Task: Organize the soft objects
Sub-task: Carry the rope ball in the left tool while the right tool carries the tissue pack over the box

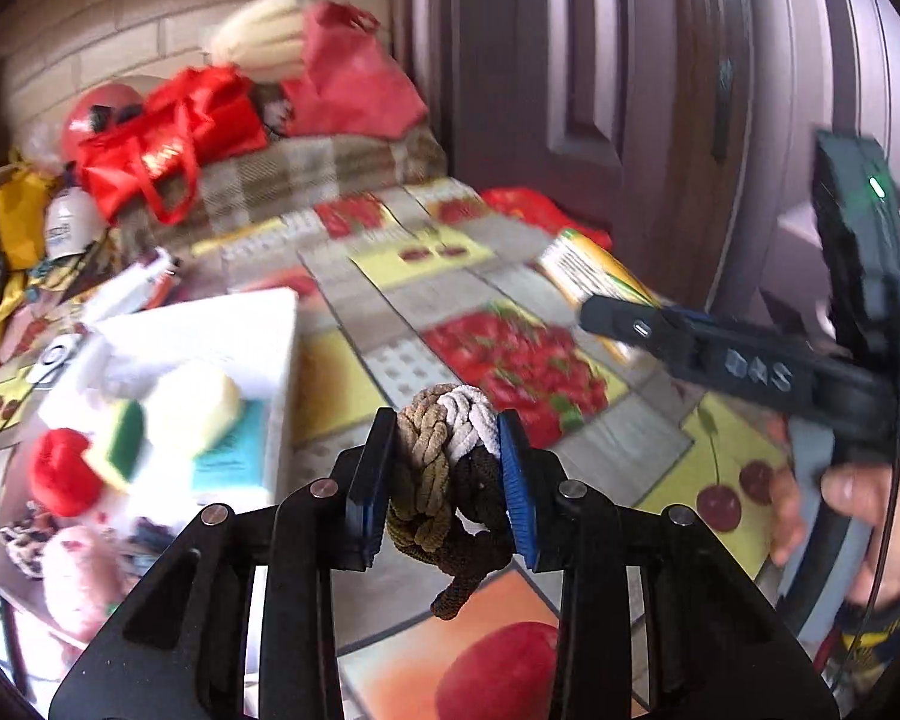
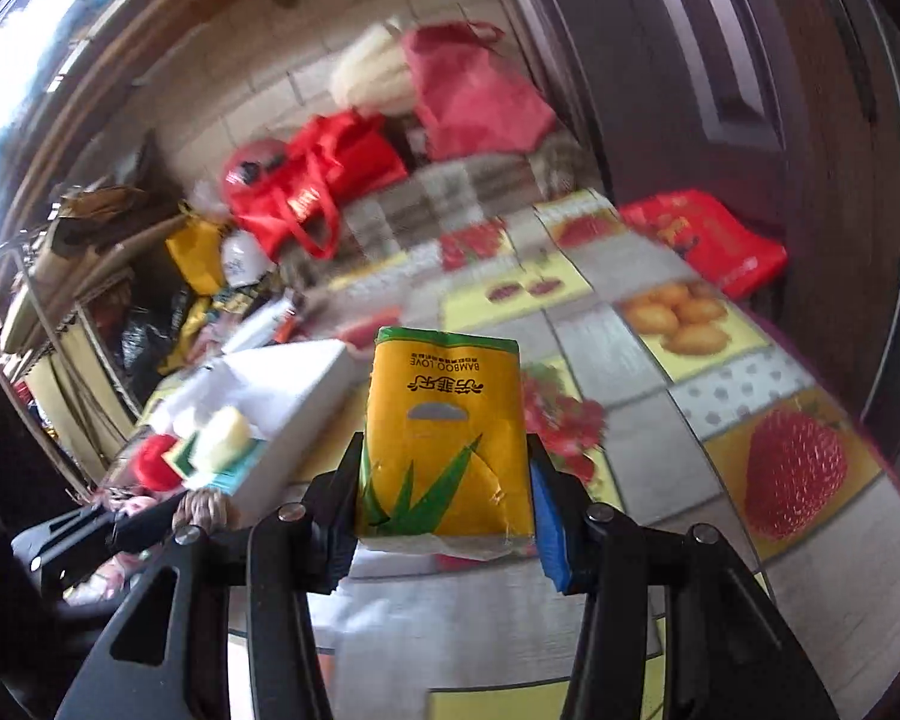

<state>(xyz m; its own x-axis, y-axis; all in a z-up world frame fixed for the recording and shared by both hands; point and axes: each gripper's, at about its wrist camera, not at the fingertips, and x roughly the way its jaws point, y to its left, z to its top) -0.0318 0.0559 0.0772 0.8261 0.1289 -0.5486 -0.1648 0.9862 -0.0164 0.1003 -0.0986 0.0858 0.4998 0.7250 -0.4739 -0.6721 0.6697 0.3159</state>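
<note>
Judging from what lies in the white box [image 1: 222, 330], the sorting is partly done: a yellow-green sponge [image 1: 168, 420] and a red yarn ball [image 1: 63, 471] already sit there. Two soft things are in the air above the table [image 1: 660, 438]. The left hand-held gripper [image 1: 447, 480] pinches a braided rope knot [image 1: 450, 450], and the right hand-held gripper [image 2: 447, 480] pinches a yellow tissue pack [image 2: 444, 438]. Both probably must go to the box, which is near on the left.

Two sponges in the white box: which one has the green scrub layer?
The sponge nearer the red yarn ball: green-backed sponge, with a dark green layer. The pale sponge beside it shows no green.
</note>
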